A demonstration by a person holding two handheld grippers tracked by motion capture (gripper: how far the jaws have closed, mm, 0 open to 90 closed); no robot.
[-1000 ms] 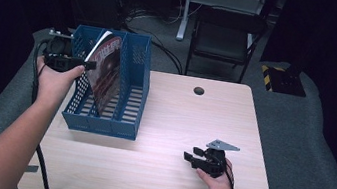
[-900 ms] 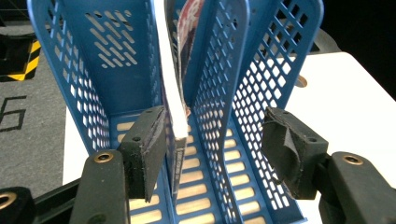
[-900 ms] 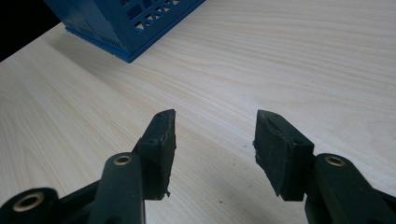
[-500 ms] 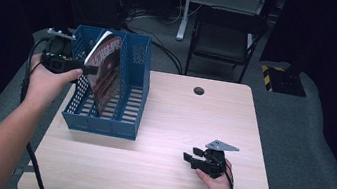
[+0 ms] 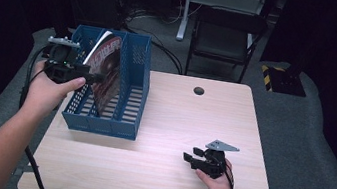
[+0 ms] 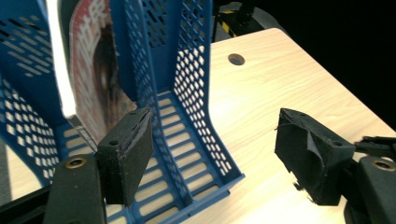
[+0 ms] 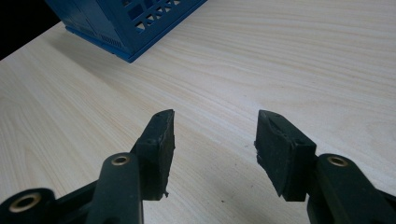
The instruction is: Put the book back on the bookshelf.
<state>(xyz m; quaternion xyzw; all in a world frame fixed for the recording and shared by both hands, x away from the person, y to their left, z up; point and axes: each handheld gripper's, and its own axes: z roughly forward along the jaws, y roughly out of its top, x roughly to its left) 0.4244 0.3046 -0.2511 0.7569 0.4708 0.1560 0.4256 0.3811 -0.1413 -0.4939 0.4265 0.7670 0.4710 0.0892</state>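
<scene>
Blue-racked magazine (image 5: 107,72), freed from just-opened left hand-held gripper (image 5: 94,77), leaned loosely, liable to topple; right hand-held gripper (image 5: 189,159) open, empty, on counter (image 5: 163,119).

I can make out large pale letters along the top of the glossy red-and-brown magazine cover (image 6: 95,70) standing in the blue perforated plastic file rack (image 5: 128,93), but they are too blurred and cropped for me to read. Nothing else near that rack carries legible text.
</scene>
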